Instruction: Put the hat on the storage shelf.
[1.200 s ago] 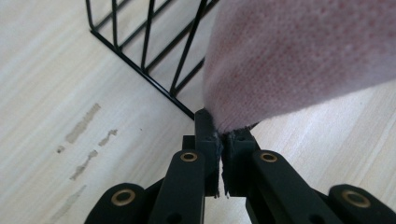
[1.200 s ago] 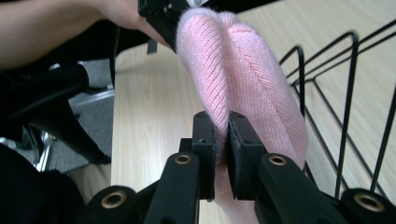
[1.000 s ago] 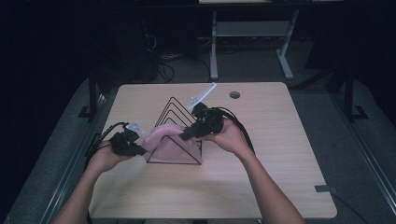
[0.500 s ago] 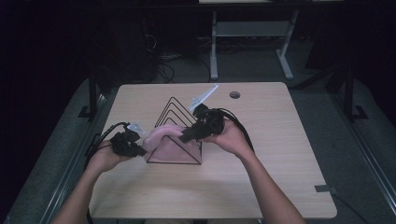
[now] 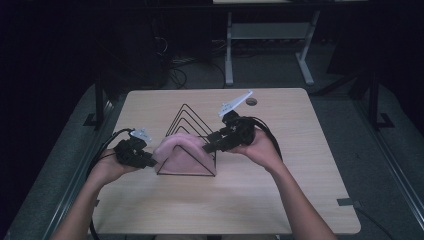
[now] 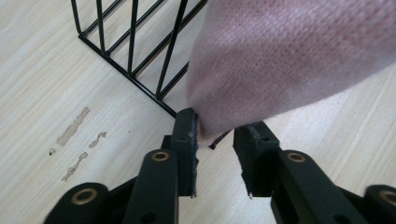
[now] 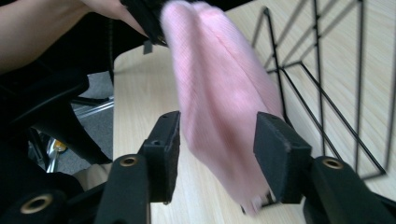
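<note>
— High view? 
— Pink cloth (image 5: 180, 152) draped over the wire rack (image 5: 187, 142), long axis running between left gripper (image 5: 150, 161) and right gripper (image 5: 210, 146).

— Left gripper view? 
— Jaws slightly parted, cloth (image 6: 280, 60) edge between them – one touches it.

— Right gripper view? 
— Jaws wide apart, cloth (image 7: 219, 102) hanging between, ungripped.

The pink cloth (image 7: 219, 107) is blurred in the right gripper view and cut off by the top edge in the left gripper view, hiding part of the wire rack (image 6: 135, 51).
</note>
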